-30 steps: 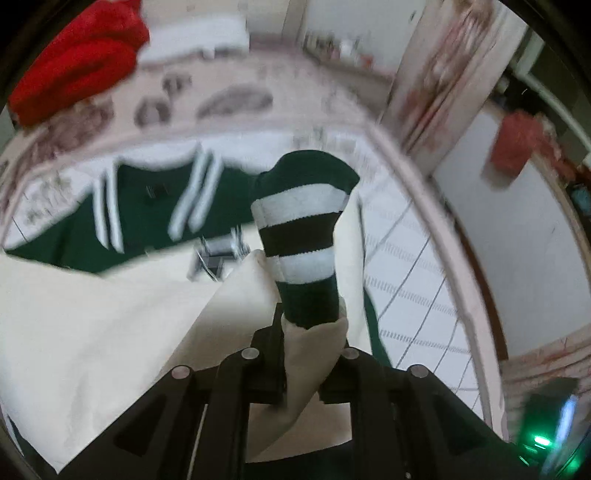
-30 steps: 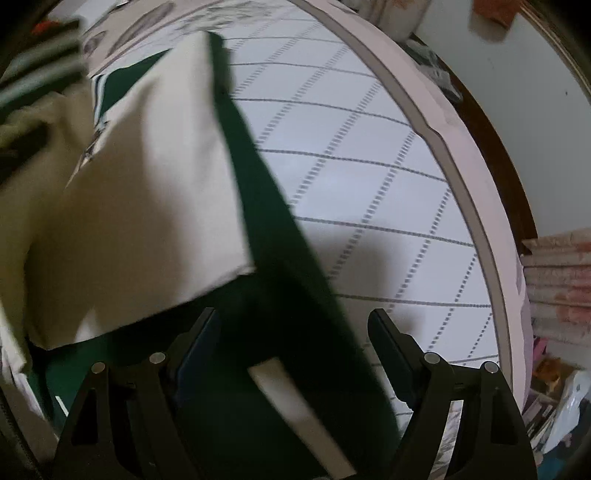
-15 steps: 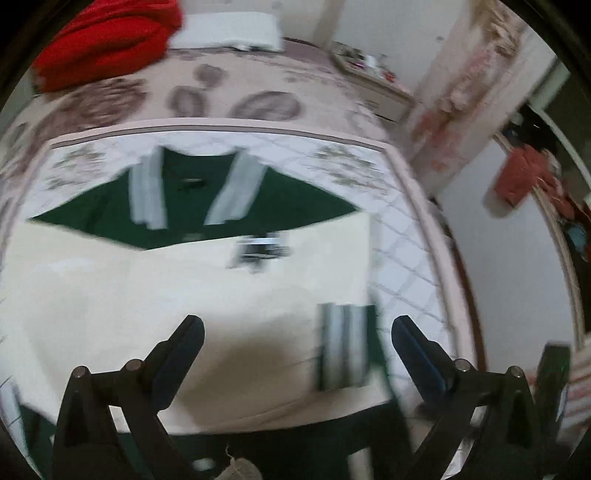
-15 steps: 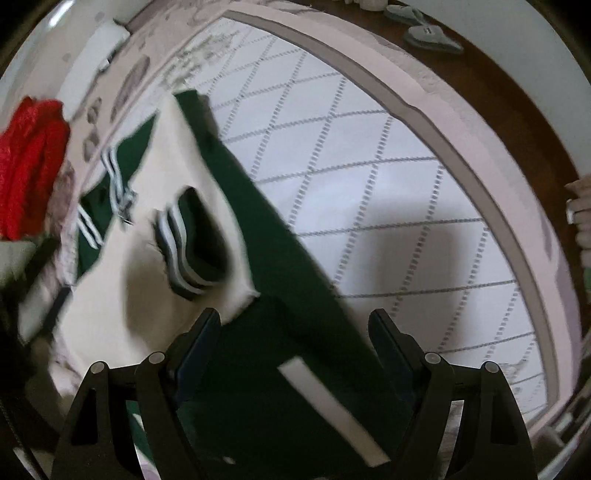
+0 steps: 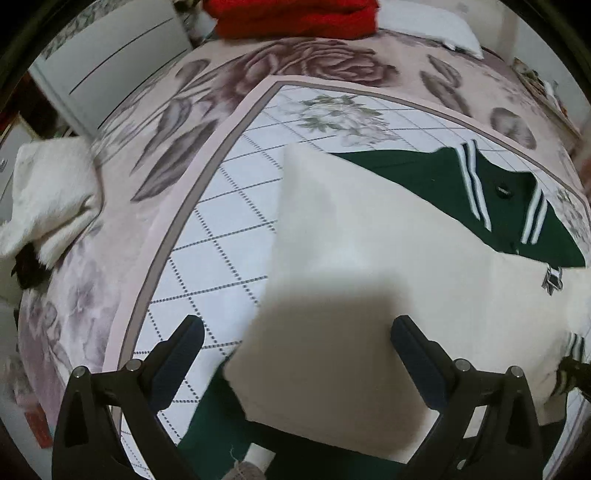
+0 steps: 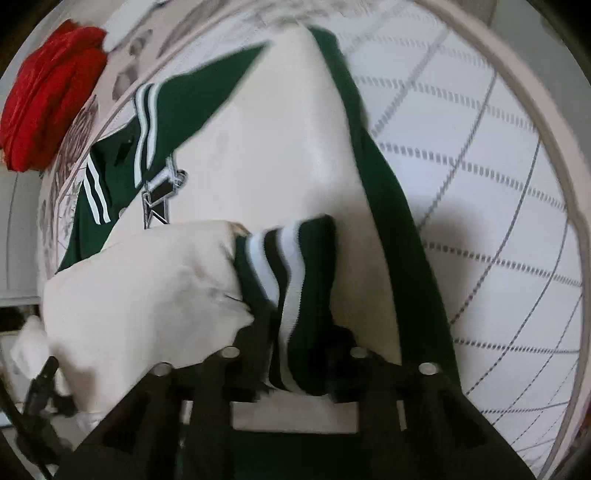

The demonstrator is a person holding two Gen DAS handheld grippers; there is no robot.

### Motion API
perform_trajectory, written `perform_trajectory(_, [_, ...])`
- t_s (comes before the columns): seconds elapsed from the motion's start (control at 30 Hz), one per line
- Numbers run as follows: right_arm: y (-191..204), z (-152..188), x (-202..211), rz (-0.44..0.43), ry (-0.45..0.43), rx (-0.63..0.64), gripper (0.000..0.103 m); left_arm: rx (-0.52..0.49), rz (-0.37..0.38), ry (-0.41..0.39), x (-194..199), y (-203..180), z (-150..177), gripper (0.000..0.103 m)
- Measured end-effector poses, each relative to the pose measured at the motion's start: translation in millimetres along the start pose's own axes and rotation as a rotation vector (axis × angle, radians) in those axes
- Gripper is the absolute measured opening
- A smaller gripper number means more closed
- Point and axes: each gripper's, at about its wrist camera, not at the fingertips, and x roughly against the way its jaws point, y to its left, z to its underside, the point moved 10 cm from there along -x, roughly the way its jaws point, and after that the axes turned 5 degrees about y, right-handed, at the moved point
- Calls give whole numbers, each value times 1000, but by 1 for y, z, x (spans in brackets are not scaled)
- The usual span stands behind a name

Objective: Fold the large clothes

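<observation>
Right gripper (image 6: 295, 350) pinches the striped cuff (image 6: 288, 273); left gripper (image 5: 295, 347) hangs wide. Lay that sleeve flat across the jacket (image 5: 369, 240), away from the bed's edge.

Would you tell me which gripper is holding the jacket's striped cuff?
The right gripper: its jaws are shut on the striped cuff; the left gripper is open, empty.

A bed lay ahead of the jaws, spread with a white quilted cover (image 5: 229, 254) crossed by dotted diagonal lines and edged in pink. Beyond that border, farther from the jaws, ran a rose-patterned blanket (image 5: 303, 62). A red bundle of cloth (image 5: 295, 14) sat at the far end, beside a white pillow (image 5: 428, 22). Off to the left lay a crumpled white cloth (image 5: 48, 195), with a white cabinet (image 5: 114, 62) behind.
</observation>
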Motion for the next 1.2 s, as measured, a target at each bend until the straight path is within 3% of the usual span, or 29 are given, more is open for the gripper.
perform_trajectory(0.03, [3, -3, 12, 17, -47, 3, 11, 3, 5, -8, 1, -1, -3, 103])
perform_trajectory(0.07, [4, -13, 44, 47, -164, -10, 11, 3, 5, -19, 5, -1, -4, 103])
perform_trajectory(0.1, [4, -13, 44, 47, -164, -10, 11, 1, 7, -20, 7, -2, -5, 103])
perform_trajectory(0.17, [-10, -28, 68, 82, -244, -76, 11, -5, 2, -11, -3, -7, -8, 103])
perform_trajectory(0.23, [-16, -33, 66, 96, -244, -100, 11, -14, -3, 28, -25, -12, -11, 103])
perform_trajectory(0.37, [-38, -45, 24, 158, -169, -138, 13, -40, -19, 65, -65, -21, -21, 103])
perform_trajectory(0.5, [-46, -52, -7, 243, -98, -73, 21, 21, 92, 68, -86, -23, -29, 103])
perform_trajectory(0.53, [-45, -53, -7, 249, -89, -64, 28, 24, 99, 72, -88, -23, -31, 103])
perform_trajectory(0.6, [-47, -49, -3, 223, -56, -91, 41, 21, 100, 83, -85, -23, -34, 103])
perform_trajectory(0.67, [-52, -37, 5, 117, -3, -154, 53, -11, 70, 71, -70, -24, -34, 103])
perform_trajectory(0.73, [-55, -20, 20, 42, 6, -194, 56, -45, 54, 38, -50, -26, -31, 103])
perform_trajectory(0.93, [-85, 87, 51, 16, 62, -216, 58, -164, 78, 21, 18, -45, 48, 103])
perform_trajectory(1.1, [-128, 174, 29, 82, 200, -271, 60, -293, 62, 182, 11, -69, 162, 103])
perform_trajectory(1.2, [-120, 188, 28, 82, 166, -187, 60, -313, 89, 217, 8, -88, 200, 103])
